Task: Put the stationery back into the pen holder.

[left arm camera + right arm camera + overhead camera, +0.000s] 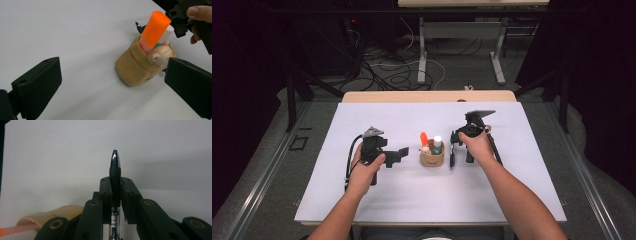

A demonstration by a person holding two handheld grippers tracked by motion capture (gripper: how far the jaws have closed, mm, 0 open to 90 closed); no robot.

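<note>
My right gripper (115,185) is clamped on a black pen (115,173), its tip poking beyond the jaws, just right of the tan holder (432,159). My left gripper (110,82) stands wide open, empty, facing that holder.

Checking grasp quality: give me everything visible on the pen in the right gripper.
The pen is slim, with a black grip section, a shiny chrome tip and a silvery barrel bearing a printed label. It sits clamped between the closed pads of the right gripper, tip poking out past them. In the high view it hangs roughly upright just right of the tan holder, over the white table.
</note>
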